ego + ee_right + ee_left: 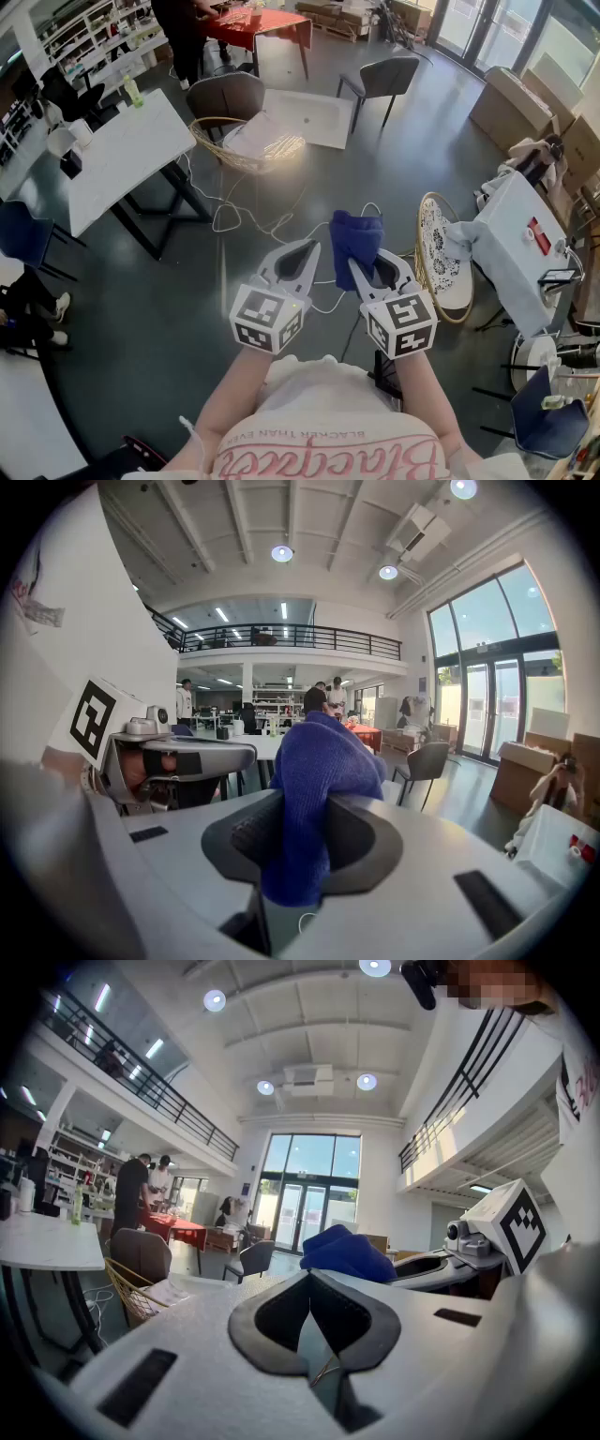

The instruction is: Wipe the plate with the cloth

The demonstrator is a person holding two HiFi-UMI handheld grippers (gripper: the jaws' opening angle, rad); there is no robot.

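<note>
Clamping the blue cloth (pixel 314 761) between its jaws, our right gripper (pixel 361 270) carries it with the fabric bunched above the tips. Just beside it, our left gripper (pixel 302 255) has its jaws pressed together on nothing. We hold both over the dark floor (pixel 169 309). The patterned, gold-rimmed plate (pixel 433 248) stands on edge to our right, beside a draped table (pixel 516 234), apart from the cloth.
</note>
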